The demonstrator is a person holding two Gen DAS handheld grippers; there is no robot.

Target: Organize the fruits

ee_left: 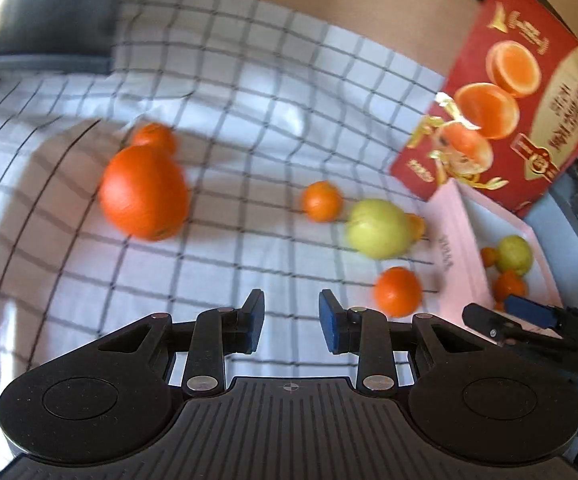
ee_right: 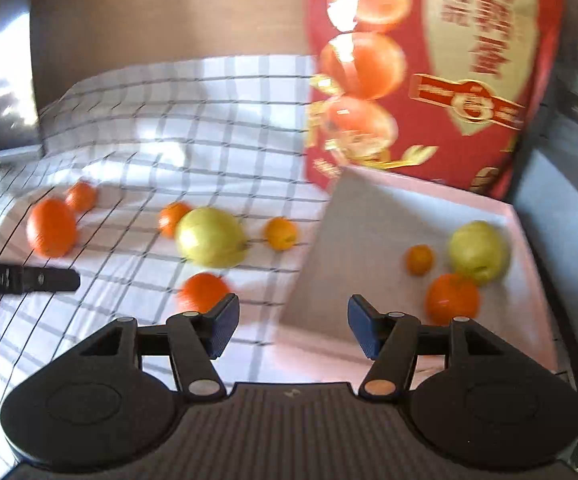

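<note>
Lying on the checked cloth (ee_left: 249, 92) at far left: a large orange (ee_left: 144, 191), with a smaller orange (ee_left: 155, 137) touching it just behind. Further right, near the middle: a small orange (ee_left: 321, 201), then a yellow-green apple (ee_left: 377, 228) with a small orange fruit (ee_left: 417, 226) tucked at its far side, and nearer the camera another orange (ee_left: 397, 291) just beside the tray's edge. Hovering over the cloth with nothing between the blue pads: left gripper (ee_left: 291, 322), jaws parted to a moderate gap. Sitting at right on the cloth's edge: a pale pink tray (ee_right: 369, 220), holding a small orange (ee_right: 419, 259), a second yellow-green apple (ee_right: 479, 251) and a bigger orange (ee_right: 453, 298), the last two touching or nearly so. Poised over the tray's near left corner: right gripper (ee_right: 293, 328), spread wide and empty. Standing tilted behind the tray: a red box (ee_right: 429, 60) printed with oranges. Blurred throughout, so fine detail unreadable.
</note>
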